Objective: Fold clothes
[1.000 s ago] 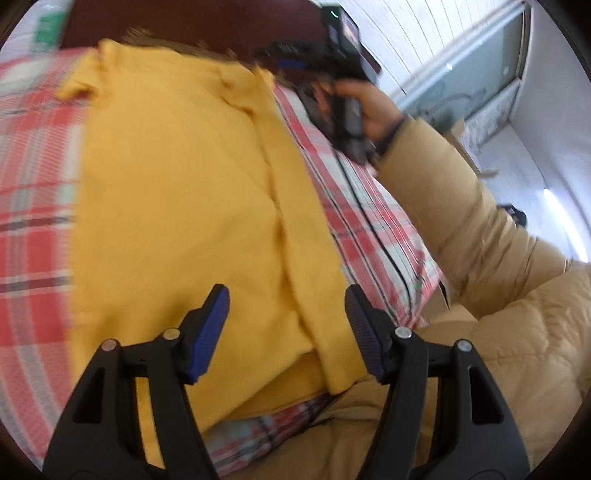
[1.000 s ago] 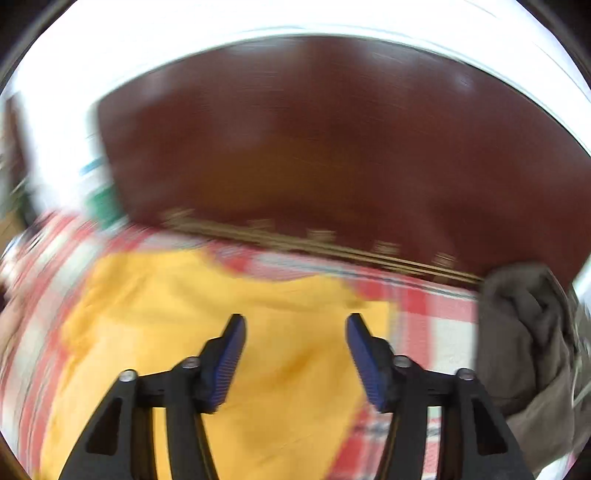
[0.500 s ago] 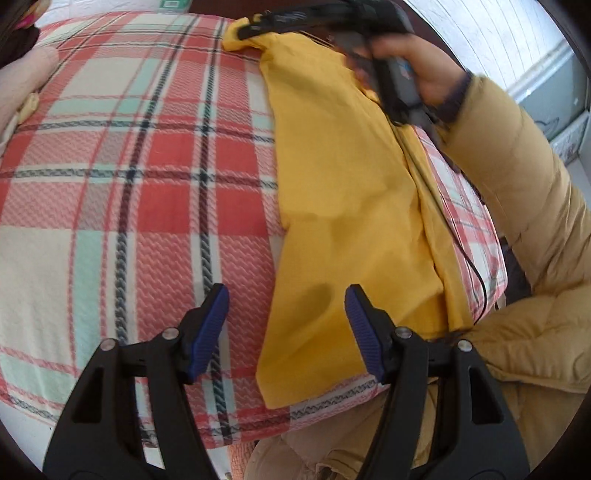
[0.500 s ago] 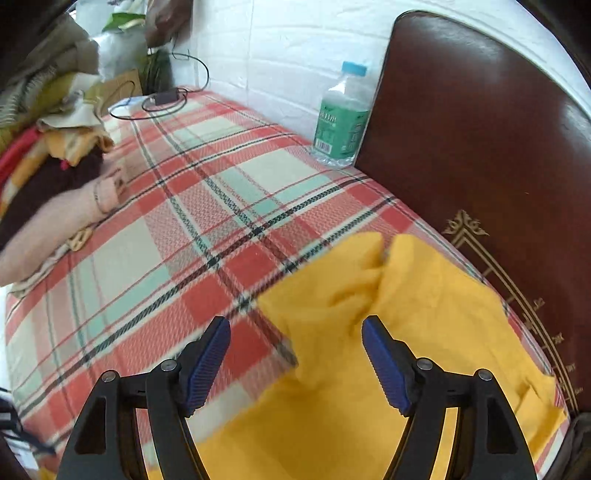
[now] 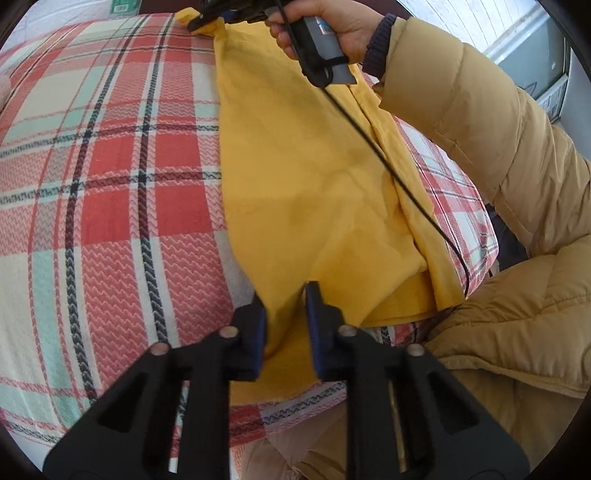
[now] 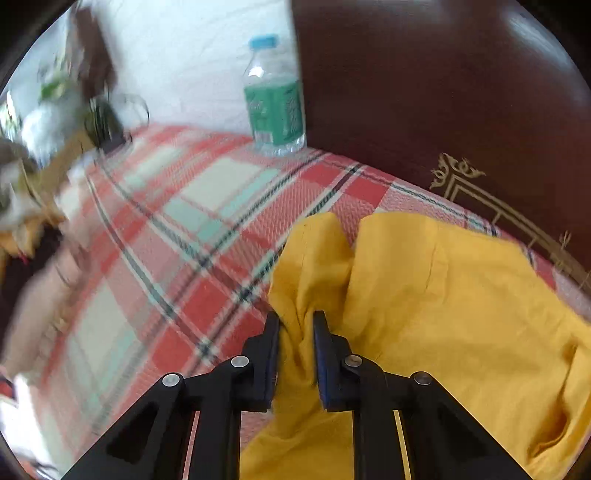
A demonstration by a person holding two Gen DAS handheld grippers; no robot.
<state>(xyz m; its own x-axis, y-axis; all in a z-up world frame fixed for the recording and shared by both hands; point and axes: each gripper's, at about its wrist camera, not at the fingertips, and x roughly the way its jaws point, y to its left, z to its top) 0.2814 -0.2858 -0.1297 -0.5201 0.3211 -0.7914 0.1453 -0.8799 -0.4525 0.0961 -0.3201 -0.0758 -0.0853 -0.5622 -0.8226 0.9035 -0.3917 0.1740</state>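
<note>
Yellow cloth, one garment [image 5: 314,177], lies on one plaid blanket [image 5: 110,184] of red, cream and pale green, and two black tongs with blue pads work on it.

Left tongs [image 5: 284,295]: the jaws have just been closing and now stand narrow, with the near edge of the garment pinched between the pads. From that grip the cloth runs straight ahead, folded over itself along its right side, where a second layer shows underneath.

Right tongs [image 6: 297,321]: these jaws too have just been closing and are narrow, gathering a bunched corner of the same garment between the pads. In the left wrist view the right tongs [image 5: 221,14] show at the far end of the cloth, clamped on that corner, with one hand [image 5: 332,26] around the handle. A black cable [image 5: 388,166] hangs from the handle and trails across the garment toward the near right.

One tan padded sleeve [image 5: 480,147] reaches in from the right of the left tongs and covers the blanket's edge there.

Ahead of the right tongs one clear bottle [image 6: 275,99] with a green label and a blue cap stands at the blanket's far edge, just beside a dark brown headboard [image 6: 443,92] with gold trim. Far to the left of the right tongs is a blurred heap of other clothes [image 6: 29,236]; their number cannot be told.
</note>
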